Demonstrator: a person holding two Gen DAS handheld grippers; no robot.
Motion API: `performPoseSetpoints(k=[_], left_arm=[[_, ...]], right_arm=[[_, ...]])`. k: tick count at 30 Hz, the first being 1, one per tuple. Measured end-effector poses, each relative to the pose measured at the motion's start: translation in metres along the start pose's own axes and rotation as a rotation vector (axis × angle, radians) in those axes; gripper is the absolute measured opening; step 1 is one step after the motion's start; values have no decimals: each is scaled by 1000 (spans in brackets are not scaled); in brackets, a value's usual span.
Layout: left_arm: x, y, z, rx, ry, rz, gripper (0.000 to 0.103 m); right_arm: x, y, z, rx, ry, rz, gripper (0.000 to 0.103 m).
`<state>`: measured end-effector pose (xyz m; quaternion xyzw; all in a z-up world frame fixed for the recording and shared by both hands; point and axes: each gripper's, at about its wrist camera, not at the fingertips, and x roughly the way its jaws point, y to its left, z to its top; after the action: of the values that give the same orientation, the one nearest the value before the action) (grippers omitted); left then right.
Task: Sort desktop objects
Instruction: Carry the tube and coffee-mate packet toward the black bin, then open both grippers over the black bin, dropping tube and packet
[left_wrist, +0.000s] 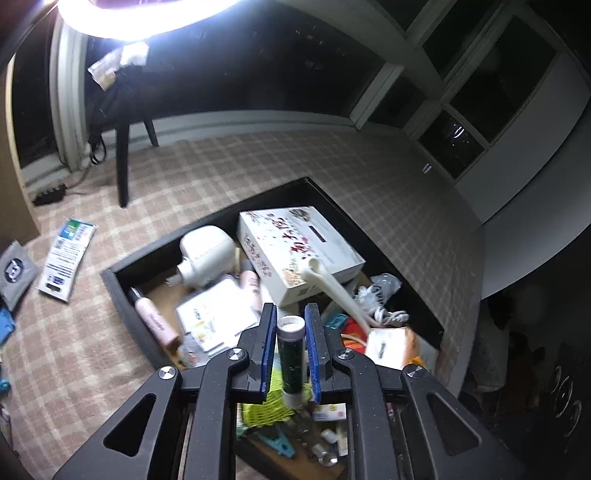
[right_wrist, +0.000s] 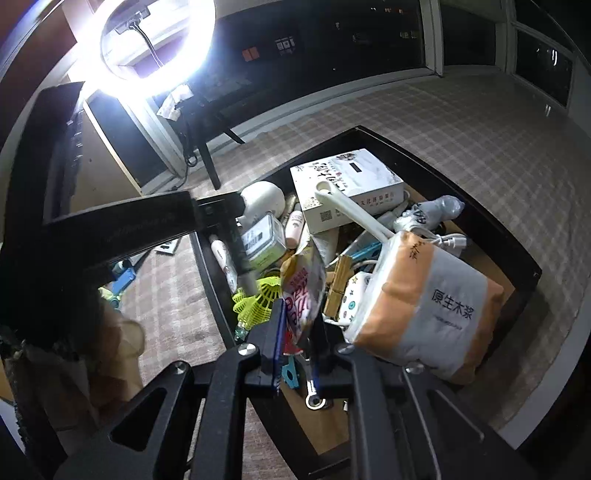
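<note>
Two things are over the open tray (left_wrist: 122, 291) at once, one in each of my hands. My left gripper (left_wrist: 291, 325) has a dark tube with a white cap (left_wrist: 290, 354) standing between its fingers (left_wrist: 269, 339), but I see a gap on both sides, so the tube looks loose, released rather than clamped. My right gripper (right_wrist: 297, 325) is clenched on a crinkly red-and-white snack packet (right_wrist: 301, 295), held above the yellow mesh piece (right_wrist: 258, 299) and the tissue pack (right_wrist: 424, 302). I judge this the drop-off step of the sorting: the tube going into the tray among the white box (left_wrist: 299, 251) and pink bottles (left_wrist: 153, 317). Next I should clear my left hand away, then pick a free spot for the packet and ease my right fingers apart there.
</note>
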<state>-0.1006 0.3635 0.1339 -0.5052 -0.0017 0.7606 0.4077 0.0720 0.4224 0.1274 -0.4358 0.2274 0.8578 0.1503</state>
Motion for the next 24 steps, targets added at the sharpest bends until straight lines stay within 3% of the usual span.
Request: performPoseSetpoints(k=[1,2,4,17,24], left_arm=[[4,1,1,-15,30,9,47],[4,1,1,-21,27,17,49],[1,3,0,-15,4,36,49],[-24,41,-2,-39,-20,102,48],[-43,72,-4,-56,-38,181,48]], right_arm=[[0,-1,1,10,6,-5,20],[0,-3,2,19,8,-15,31],[-1,-4,3,26,-3,-22,37],[5,24,11,-26,2,22,37],[11,50,25,-80,3,56,37]])
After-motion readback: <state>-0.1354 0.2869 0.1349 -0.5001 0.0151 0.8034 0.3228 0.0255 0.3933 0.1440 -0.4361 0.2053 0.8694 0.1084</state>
